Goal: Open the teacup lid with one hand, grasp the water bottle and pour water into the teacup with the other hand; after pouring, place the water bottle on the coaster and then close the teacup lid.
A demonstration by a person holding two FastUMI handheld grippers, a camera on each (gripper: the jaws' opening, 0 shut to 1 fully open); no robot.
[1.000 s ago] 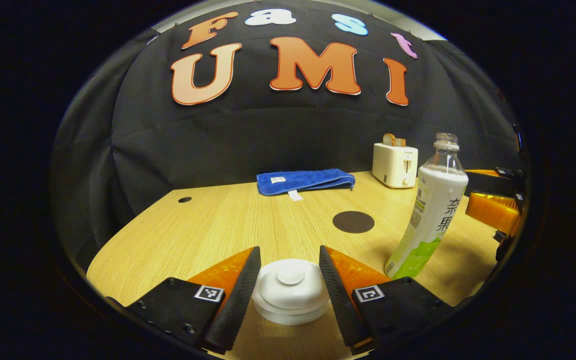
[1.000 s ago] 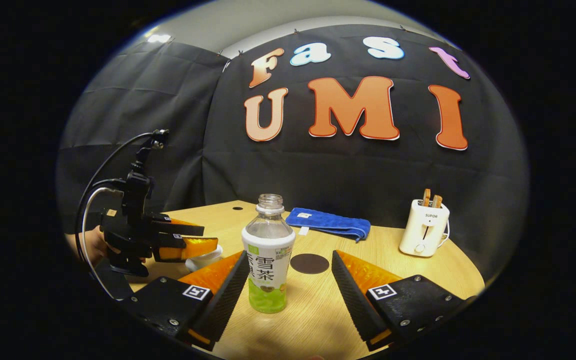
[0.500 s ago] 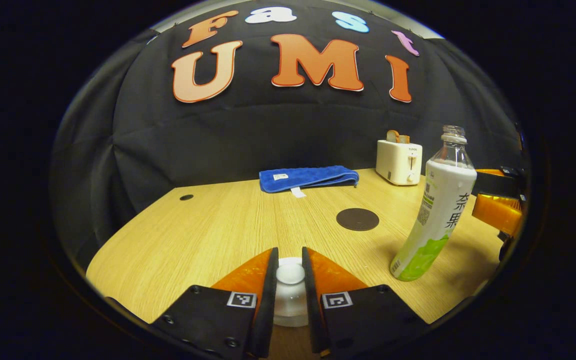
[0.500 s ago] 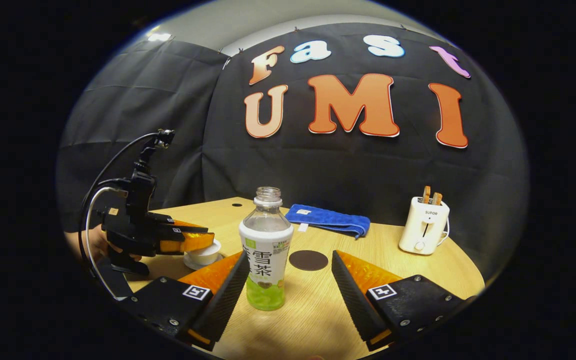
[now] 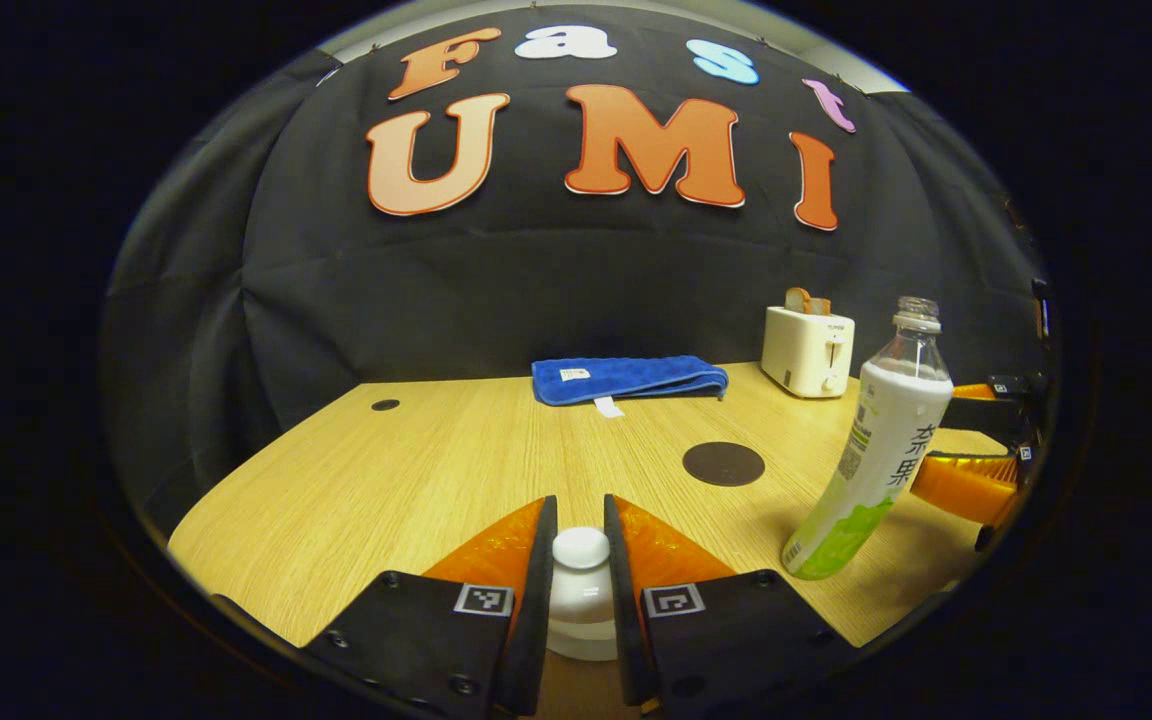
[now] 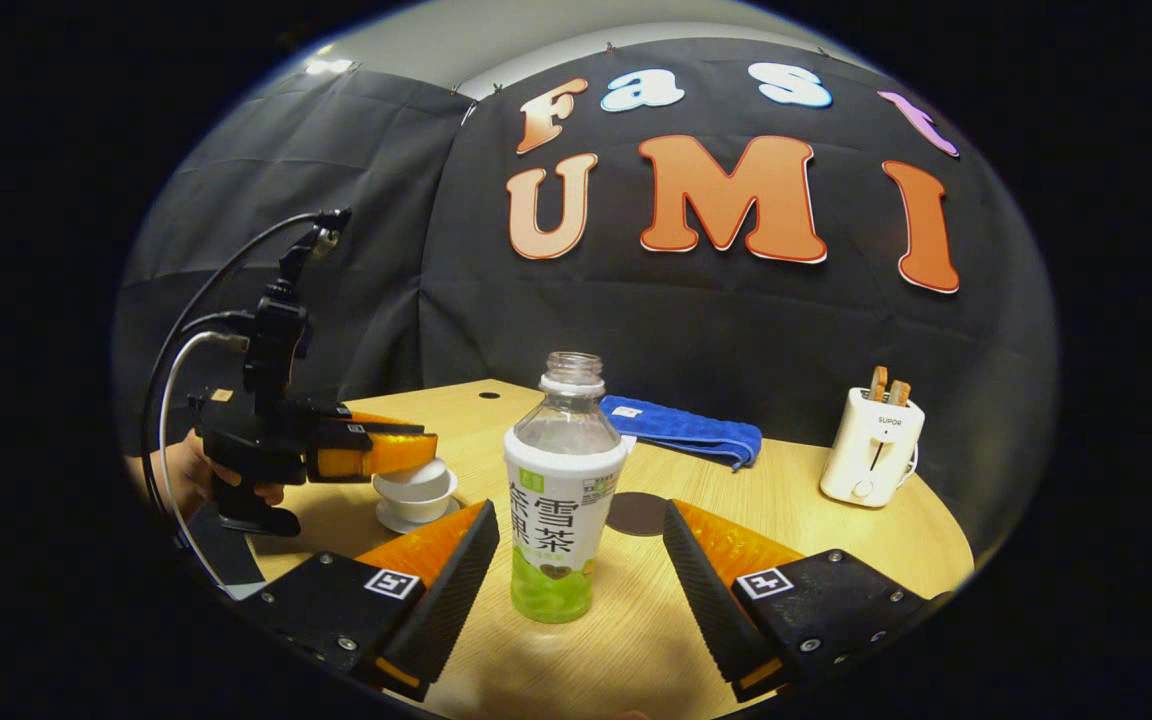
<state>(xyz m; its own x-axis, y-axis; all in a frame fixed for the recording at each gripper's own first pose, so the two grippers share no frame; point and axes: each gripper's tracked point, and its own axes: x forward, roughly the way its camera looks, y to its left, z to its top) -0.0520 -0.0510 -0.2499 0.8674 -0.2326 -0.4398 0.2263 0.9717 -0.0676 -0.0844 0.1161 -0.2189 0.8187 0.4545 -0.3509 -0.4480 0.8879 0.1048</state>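
A person's left hand-held gripper is closed tight on the round knob of a white ceramic teacup lid, both fingers pressing the knob from either side near the front edge of a pale wood-grain desk. In the right gripper view that same tool, gripped by a hand, sits with its fingers just above a small white teacup on a white saucer at the desk's left side; whether the lid is clear of the cup's rim cannot be told. The right hand-held gripper is spread wide, holding nothing, its fingers flanking an uncapped clear plastic water bottle that stands upright between them, the left finger just beside it and the right one apart. The bottle wears a white wrap shading to green at the base, printed with large dark characters and a small green square; its neck and shoulder are clear. A dark round coaster lies flat just behind the bottle, bare. Toward the back of the desk lie a folded blue towel with a white tag and a cream toaster holding two slices of bread, small dark lettering on its front
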